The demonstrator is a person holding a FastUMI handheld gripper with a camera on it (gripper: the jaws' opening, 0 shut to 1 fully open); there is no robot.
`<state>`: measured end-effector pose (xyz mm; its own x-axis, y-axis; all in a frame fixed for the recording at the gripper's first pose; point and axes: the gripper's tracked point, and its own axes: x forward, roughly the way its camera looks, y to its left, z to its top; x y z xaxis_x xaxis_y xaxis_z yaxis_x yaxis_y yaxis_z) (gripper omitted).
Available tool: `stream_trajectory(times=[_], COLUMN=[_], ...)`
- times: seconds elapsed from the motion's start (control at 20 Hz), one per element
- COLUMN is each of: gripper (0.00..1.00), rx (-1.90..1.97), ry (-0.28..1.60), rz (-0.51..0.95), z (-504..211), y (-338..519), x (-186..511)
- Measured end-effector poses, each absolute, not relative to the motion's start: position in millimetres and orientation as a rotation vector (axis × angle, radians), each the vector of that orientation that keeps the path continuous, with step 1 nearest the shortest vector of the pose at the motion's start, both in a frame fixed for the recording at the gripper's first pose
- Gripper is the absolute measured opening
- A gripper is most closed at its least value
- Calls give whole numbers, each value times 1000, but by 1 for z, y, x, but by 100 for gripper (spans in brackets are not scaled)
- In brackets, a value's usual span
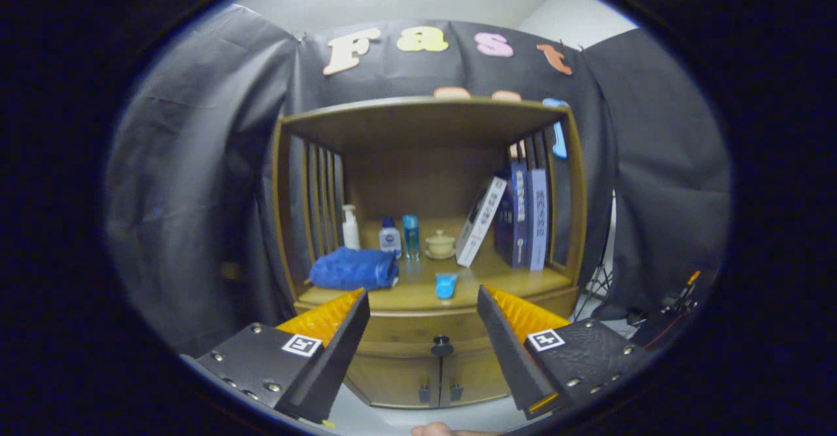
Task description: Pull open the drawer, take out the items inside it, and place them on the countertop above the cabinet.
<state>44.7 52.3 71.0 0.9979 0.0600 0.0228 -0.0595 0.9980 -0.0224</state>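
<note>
A wooden cabinet stands ahead of me, its drawer front shut, with a small dark knob between and beyond my fingers. My gripper is open, holding nothing, a short way back from the drawer. On the countertop above the drawer lie a blue folded towel on the left and a small blue item near the front edge. What is inside the drawer is hidden.
On the countertop's back stand a white pump bottle, two small bottles, a cream lidded cup and several books leaning at the right. Two lower cabinet doors sit below the drawer. A tripod stands at the right.
</note>
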Motion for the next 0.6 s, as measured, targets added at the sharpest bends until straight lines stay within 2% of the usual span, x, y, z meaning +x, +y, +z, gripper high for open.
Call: stream_trajectory(times=[0.3, 0.6], gripper=[98, 98], rx=[-9, -4], ry=[-142, -134], rz=[57, 73], z=[132, 134], y=[47, 40], x=[-19, -58])
